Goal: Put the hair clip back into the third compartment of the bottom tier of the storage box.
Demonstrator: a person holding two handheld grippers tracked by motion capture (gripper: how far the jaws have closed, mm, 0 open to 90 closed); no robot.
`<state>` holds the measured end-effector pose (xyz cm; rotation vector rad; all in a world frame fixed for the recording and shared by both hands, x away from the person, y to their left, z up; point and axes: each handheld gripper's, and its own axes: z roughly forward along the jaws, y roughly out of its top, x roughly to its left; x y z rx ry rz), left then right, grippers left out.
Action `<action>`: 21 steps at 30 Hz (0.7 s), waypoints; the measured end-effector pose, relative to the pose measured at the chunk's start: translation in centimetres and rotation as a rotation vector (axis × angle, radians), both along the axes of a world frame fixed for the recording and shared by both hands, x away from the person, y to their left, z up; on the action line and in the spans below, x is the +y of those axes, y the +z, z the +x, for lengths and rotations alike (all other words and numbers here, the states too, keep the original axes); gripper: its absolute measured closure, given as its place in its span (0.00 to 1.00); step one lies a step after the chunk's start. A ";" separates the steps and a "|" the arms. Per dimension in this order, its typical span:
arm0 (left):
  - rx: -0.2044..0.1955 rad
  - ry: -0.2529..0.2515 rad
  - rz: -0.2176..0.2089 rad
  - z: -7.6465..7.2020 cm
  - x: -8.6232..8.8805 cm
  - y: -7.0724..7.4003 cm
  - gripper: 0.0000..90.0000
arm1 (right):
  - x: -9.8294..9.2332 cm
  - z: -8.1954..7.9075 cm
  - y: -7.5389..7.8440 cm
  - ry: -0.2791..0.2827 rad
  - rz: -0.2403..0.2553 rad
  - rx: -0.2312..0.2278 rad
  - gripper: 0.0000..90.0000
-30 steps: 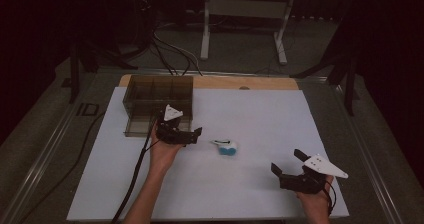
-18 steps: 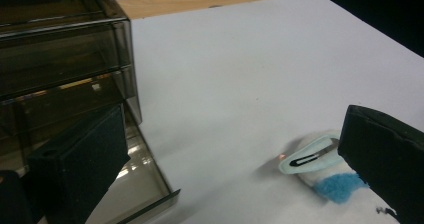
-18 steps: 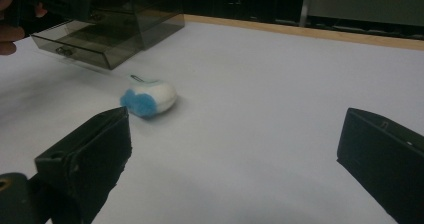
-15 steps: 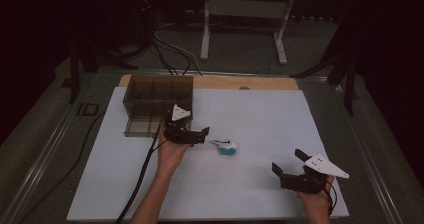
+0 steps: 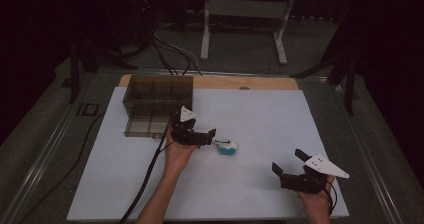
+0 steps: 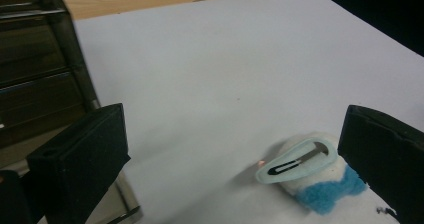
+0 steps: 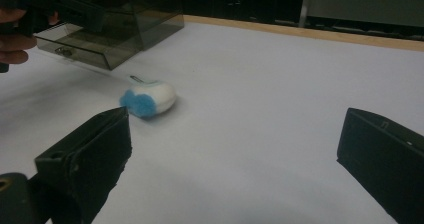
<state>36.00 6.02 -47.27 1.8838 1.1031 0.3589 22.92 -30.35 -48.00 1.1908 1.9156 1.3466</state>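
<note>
Beside the hair clip [image 6: 296, 161], left claw [image 5: 209, 137] (jaws spread), right claw [image 5: 290, 163] released

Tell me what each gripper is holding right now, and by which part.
Nothing is held. The left gripper is open, beside the fluffy hair clip but not closed on it. The right gripper is open over bare paper.

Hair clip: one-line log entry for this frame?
left tool: open, at hair clip | right tool: open, apart | drawer box: behind
</note>
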 end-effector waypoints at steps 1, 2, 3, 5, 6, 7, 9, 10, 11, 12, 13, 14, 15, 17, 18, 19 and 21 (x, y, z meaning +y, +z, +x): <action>0.000 -0.001 0.002 0.0 -0.1 0.0 0.01 | 0.0 0.0 0.0 0.000 -0.001 0.001 0.01; 0.001 -0.002 0.001 0.0 -0.2 -0.1 0.01 | 0.0 0.0 0.0 0.000 -0.001 0.001 0.01; 0.004 -0.005 0.002 0.0 -0.4 -0.1 0.01 | 0.0 0.0 0.0 0.000 0.001 0.000 0.01; 0.007 -0.006 0.005 0.0 -0.6 -0.2 0.01 | 0.0 0.0 0.0 0.001 0.001 -0.001 0.01; 0.007 -0.008 0.006 0.0 -0.7 -0.3 0.01 | 0.0 0.0 0.0 0.000 0.004 0.000 0.01; 0.009 -0.009 0.005 0.0 -0.8 -0.4 0.01 | -0.1 0.0 0.0 -0.001 0.004 0.001 0.01; 0.015 -0.013 0.007 0.0 -1.1 -0.6 0.01 | -0.1 -0.1 0.0 -0.002 0.006 0.001 0.01; 0.019 -0.018 0.004 0.0 -1.2 -0.7 0.01 | -0.1 -0.1 0.1 -0.002 0.006 0.000 0.01; 0.020 -0.021 0.005 0.0 -1.3 -0.8 0.01 | -0.1 -0.1 0.1 -0.002 0.006 0.000 0.01; 0.023 -0.023 0.006 0.0 -1.4 -0.8 0.01 | -0.1 -0.1 0.1 -0.002 0.006 0.001 0.01; 0.025 -0.025 0.007 0.0 -1.5 -1.0 0.01 | -0.1 -0.1 0.1 -0.002 0.006 0.001 0.01; 0.032 -0.030 0.009 0.0 -1.6 -1.1 0.01 | 0.0 -0.1 0.1 0.000 0.005 0.002 0.01; 0.035 -0.032 0.007 0.0 -1.6 -1.2 0.01 | 0.0 -0.1 0.1 0.000 0.004 0.001 0.01; 0.043 -0.042 0.010 -0.1 -1.9 -1.4 0.01 | -0.1 -0.1 0.1 0.000 0.005 0.001 0.01; 0.045 -0.047 0.015 -0.1 -2.0 -1.5 0.01 | -0.1 -0.1 0.1 0.000 0.005 0.001 0.01; 0.051 -0.054 0.016 -0.1 -2.2 -1.7 0.01 | -0.1 -0.1 0.1 -0.001 0.006 0.002 0.01; 0.056 -0.056 0.018 -0.2 -2.3 -1.8 0.01 | -0.1 -0.1 0.1 -0.001 0.007 0.001 0.01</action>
